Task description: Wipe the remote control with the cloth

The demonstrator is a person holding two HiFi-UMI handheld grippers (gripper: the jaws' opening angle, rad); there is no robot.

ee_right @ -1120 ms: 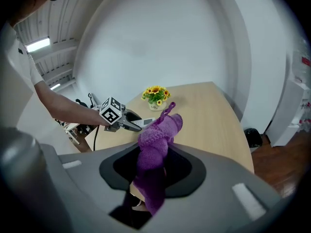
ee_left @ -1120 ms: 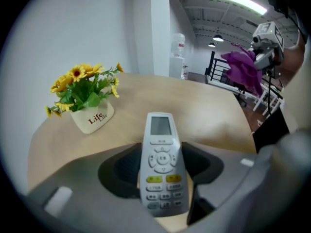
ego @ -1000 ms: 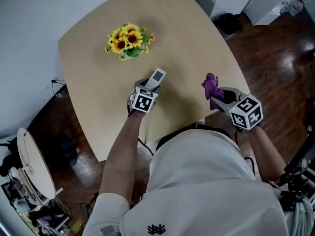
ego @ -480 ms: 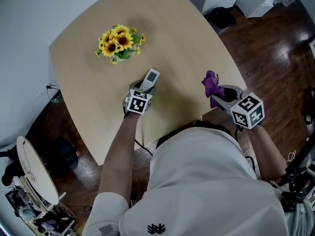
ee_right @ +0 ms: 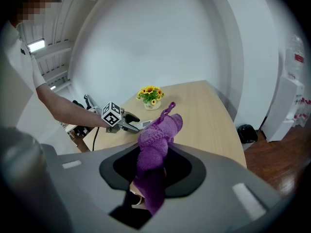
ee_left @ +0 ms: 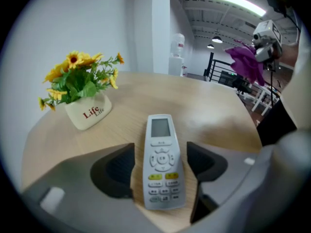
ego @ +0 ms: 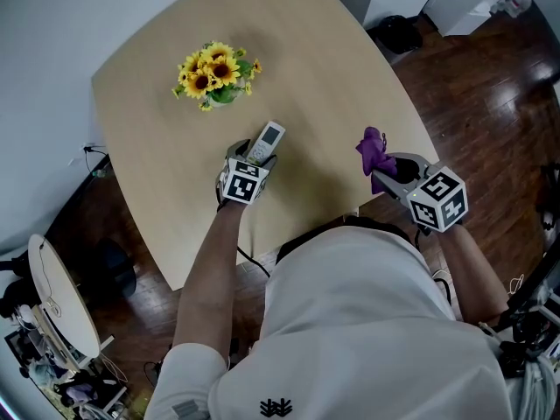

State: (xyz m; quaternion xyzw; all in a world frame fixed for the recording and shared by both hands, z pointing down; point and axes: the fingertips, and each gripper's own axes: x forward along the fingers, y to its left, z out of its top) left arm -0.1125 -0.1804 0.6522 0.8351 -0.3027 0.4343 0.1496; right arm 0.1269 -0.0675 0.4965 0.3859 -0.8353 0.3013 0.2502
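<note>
A white remote control (ego: 264, 141) lies flat on the wooden table (ego: 332, 77), buttons up. My left gripper (ego: 255, 156) straddles its near end. Its jaws have just been opening, and in the left gripper view the remote (ee_left: 163, 159) sits between the dark pads (ee_left: 119, 166) with a gap on each side. My right gripper (ego: 389, 171) hovers over the table's right edge, shut on a purple knitted cloth (ego: 375, 154). The cloth (ee_right: 158, 135) sticks up out of the jaws in a bunch.
A white pot of sunflowers (ego: 215, 73) stands on the table beyond the remote, seen close at the left as a pot (ee_left: 87, 113) in the left gripper view. Dark wooden floor surrounds the table. A black object (ego: 398, 33) lies on the floor at the far right.
The left gripper's jaws have spread apart off the remote, which stays where it lay on the table. The right gripper and cloth have kept still.
</note>
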